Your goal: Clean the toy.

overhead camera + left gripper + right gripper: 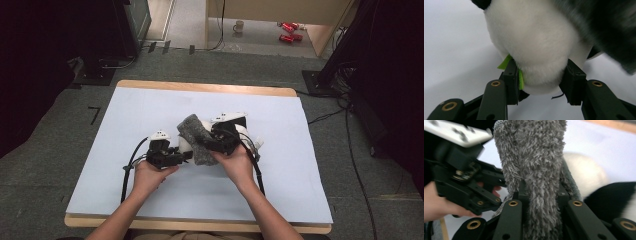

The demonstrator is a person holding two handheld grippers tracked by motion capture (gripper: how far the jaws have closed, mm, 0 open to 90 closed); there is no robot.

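Two soft things sit mid-desk: my left tool (541,75) pinches the white-and-black plush toy's (534,42) squashy rounded end, my right tool (541,192) clamps the limp, shaggy grey cloth (534,157), both light, so I'd grip deep into the bulk.

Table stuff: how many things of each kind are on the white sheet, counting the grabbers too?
Grey fuzzy cloth: 1
Black-and-white plush toy: 1
Grippers: 2, the left gripper and the right gripper
Total: 4
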